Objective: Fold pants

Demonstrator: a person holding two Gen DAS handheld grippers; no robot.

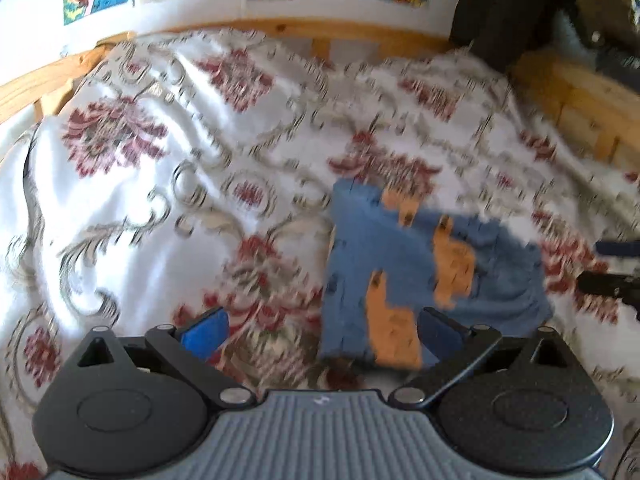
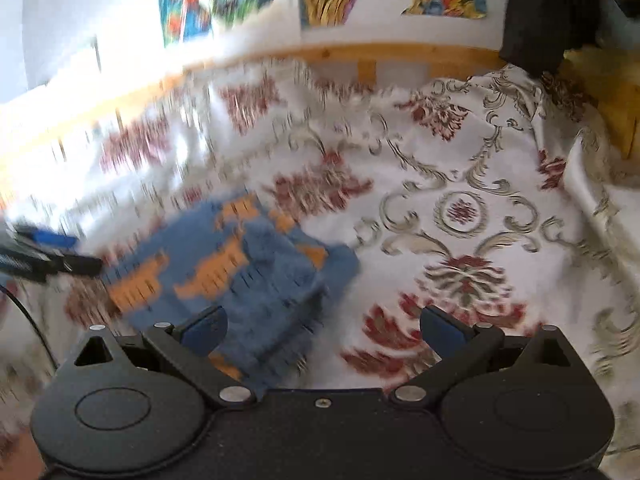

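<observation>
Pants (image 1: 420, 276) lie bunched on the bedspread (image 1: 160, 152) (frames blurred), both left gripper (image 1: 320, 332) and right gripper (image 2: 322, 330) spread and empty, so flatten them before pinching a hem.

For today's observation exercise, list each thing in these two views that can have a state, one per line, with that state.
pants: folded into a small bundle, lying on the bedspread, not held
left gripper: open, empty
right gripper: open, empty
bedspread: spread over the bed, wrinkled
</observation>
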